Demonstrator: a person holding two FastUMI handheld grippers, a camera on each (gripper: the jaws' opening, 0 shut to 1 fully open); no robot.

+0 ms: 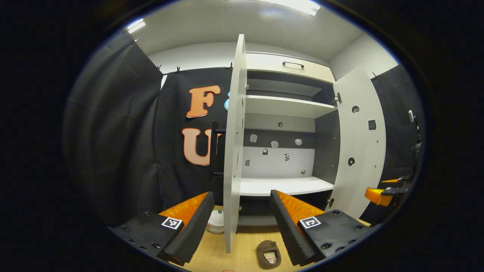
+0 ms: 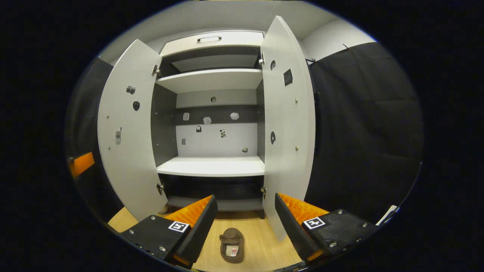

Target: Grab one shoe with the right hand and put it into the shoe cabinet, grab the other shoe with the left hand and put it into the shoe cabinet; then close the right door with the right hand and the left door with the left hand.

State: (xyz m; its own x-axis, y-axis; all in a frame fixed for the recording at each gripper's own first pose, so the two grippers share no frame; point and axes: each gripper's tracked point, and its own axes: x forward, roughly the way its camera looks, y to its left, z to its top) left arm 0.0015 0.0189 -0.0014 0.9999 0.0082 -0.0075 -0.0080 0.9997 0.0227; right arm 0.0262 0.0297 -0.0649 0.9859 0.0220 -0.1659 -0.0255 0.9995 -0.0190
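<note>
Currently both tools hover level above the wooden floor (image 2: 261, 241), aimed at the shoe cabinet (image 2: 211, 81). Spread wide and holding nothing, the left gripper (image 1: 242, 226) straddles the left door (image 1: 234, 143) edge; a brown shoe (image 1: 268, 254) lies at its 5 o'clock. Equally wide and unladen, the right gripper (image 2: 245, 223) has that shoe (image 2: 231, 244) between its fingers at 6 o'clock. Both doors stand open, the right door (image 2: 289, 128) at 1 o'clock. No shoe sits on the cabinet's shelves (image 2: 211, 166).

Black cloth walls (image 2: 363, 124) hang around a pale wooden floor (image 2: 261, 245) — ceiling light strips (image 1: 298, 5) glow overhead.
</note>
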